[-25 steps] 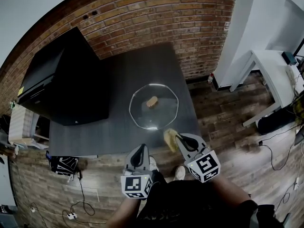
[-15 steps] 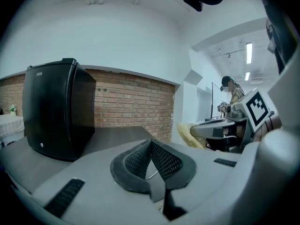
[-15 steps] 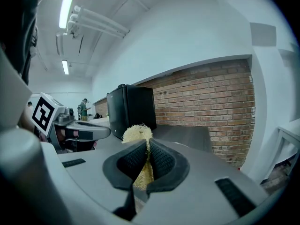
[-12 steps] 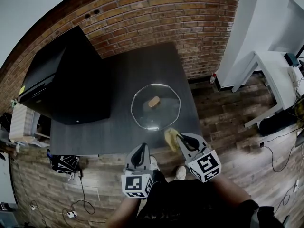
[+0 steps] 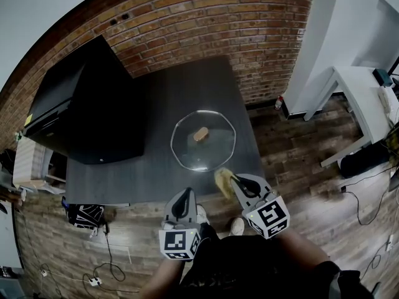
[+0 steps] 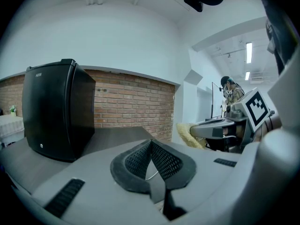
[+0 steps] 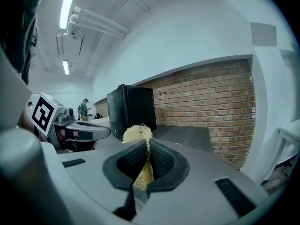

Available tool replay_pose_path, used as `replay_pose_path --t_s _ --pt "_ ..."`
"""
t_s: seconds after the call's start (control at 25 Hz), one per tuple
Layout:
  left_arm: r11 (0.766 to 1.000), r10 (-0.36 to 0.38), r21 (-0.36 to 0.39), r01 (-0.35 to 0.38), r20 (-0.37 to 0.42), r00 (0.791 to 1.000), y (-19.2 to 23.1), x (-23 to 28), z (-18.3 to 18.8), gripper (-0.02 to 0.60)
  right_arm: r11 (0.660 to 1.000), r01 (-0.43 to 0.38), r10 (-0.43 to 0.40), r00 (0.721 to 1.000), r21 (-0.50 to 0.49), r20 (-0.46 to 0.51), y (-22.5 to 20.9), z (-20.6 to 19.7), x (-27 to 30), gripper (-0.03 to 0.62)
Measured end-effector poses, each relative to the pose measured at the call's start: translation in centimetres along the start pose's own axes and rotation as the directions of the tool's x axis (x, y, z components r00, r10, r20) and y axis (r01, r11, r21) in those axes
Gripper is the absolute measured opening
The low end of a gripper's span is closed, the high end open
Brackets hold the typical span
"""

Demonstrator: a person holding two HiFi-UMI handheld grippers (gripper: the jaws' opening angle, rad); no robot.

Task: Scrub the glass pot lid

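Soft, even light falls from ceiling tube lamps (image 7: 66, 12). Fisheye bending and dark corners mark every view; the glass pot lid (image 5: 212, 152) glints faintly at its rim.

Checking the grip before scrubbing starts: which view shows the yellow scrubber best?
The right gripper view: the yellow scrubber sits close up, pinched in the right claw. The head view shows only a small tuft beyond that claw, near the glass lid; the left gripper view shows it side-on.

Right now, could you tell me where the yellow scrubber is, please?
In the head view, the yellow scrubber is clamped in the right gripper, at the dark table's near right edge, just short of the glass lid's near rim.
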State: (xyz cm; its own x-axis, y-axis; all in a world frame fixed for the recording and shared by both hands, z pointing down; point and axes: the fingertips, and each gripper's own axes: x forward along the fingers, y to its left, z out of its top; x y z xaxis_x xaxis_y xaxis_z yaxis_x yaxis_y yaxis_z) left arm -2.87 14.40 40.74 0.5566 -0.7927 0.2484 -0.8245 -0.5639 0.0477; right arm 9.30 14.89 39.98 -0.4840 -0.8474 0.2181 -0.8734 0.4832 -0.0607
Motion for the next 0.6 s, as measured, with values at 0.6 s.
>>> replay_pose_path --t_s 0.6 --pt "1.000 0.001 -0.001 -0.001 0.000 1.000 -0.37 0.45 0.09 0.032 1.000 0.003 -0.003 1.000 0.002 0.001 -0.61 -0.08 -0.02 0.025"
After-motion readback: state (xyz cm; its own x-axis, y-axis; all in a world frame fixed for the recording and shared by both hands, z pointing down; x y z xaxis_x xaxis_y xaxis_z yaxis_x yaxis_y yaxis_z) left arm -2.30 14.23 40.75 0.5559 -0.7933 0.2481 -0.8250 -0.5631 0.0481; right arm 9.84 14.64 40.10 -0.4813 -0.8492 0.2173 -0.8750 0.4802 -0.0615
